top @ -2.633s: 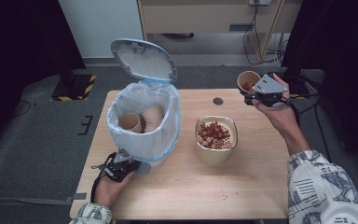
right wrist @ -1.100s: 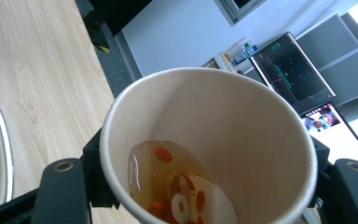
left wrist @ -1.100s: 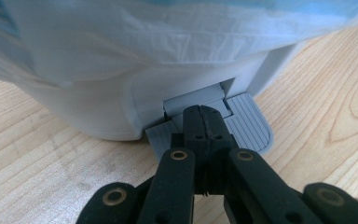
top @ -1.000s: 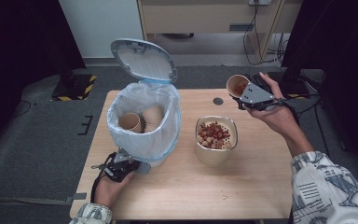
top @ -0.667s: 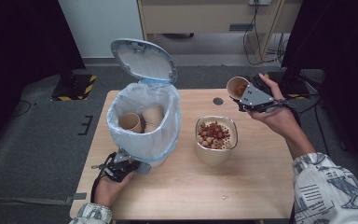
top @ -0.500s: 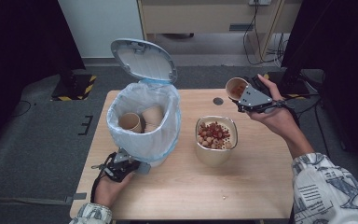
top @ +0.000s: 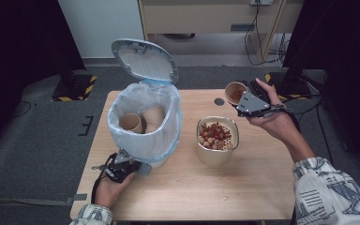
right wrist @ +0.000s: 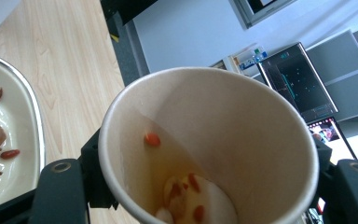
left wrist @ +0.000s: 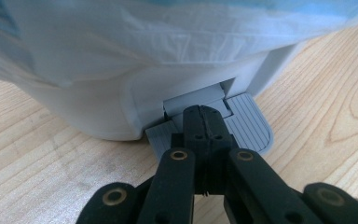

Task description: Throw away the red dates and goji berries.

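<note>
1. Your right gripper (top: 243, 96) is clamped on a paper cup (top: 236, 92), held above the far right part of the table (top: 258, 187), just beyond the strainer bowl (top: 217, 140). In the right gripper view the jaws press on both sides of the cup wall (right wrist: 205, 140).
2. Your left gripper (top: 133, 164) sits at the near left of the table with its jaws together and nothing between them. In the left gripper view the closed tips rest on the grey pedal (left wrist: 242, 126) at the foot of the bin (left wrist: 121, 93).
3. Bin (top: 143, 126): white, lined with a pale bag, standing on the left half of the table. Its lid (top: 144, 61) is up and tilted away on the far side.
4. Inside the bin lie two brown paper cups (top: 140, 121), side by side, mouths facing up and toward you.
5. Strainer bowl: centre right of the table, just right of the bin and apart from it. It holds red berries and pale round pieces (top: 214, 136) on a perforated tray.
6. Held cup: tilted, with its mouth turned toward the bin side. Inside it, a little liquid at the bottom, a few red berries (right wrist: 186, 186) and a pale lump; one berry (right wrist: 152, 139) sticks higher on the wall.
7. Small dark disc (top: 219, 101): lies on the table just left of the held cup, beyond the bowl.
8. One small crumb (top: 224, 199) lies on the near table edge.
</note>
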Available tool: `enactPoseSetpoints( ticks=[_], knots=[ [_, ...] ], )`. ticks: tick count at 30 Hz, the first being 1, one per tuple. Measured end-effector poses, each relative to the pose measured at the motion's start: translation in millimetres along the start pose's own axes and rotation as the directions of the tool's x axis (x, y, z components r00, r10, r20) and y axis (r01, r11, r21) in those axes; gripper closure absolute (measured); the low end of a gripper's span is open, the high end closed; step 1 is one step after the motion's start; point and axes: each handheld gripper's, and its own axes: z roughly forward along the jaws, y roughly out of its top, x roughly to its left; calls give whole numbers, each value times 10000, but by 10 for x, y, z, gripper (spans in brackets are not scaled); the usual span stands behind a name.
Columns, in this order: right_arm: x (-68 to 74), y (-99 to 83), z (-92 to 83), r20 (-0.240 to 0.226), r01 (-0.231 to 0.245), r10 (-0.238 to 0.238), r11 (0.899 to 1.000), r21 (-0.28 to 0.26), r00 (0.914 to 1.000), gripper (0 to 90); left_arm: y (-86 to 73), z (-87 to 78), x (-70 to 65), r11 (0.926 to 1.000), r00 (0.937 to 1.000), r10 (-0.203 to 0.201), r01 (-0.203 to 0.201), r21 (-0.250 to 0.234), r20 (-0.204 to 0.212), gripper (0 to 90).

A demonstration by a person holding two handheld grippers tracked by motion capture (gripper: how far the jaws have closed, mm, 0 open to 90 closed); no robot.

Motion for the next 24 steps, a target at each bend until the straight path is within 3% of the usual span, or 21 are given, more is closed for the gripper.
enactPoseSetpoints(
  ticks=[4,18,24],
  knots=[
    [80,33,33,-206,276,-276,9996,11,9994,290,0,0,-1,10000,10000,13,-13,4,-11,900],
    [111,75,61,-351,166,-168,9998,-55,9992,286,0,0,-1,10000,10000,13,-13,0,-12,900],
    [150,87,28,-511,374,-376,9993,-59,9980,286,0,0,-1,10000,10000,9,-9,-1,-10,900]
  ],
)
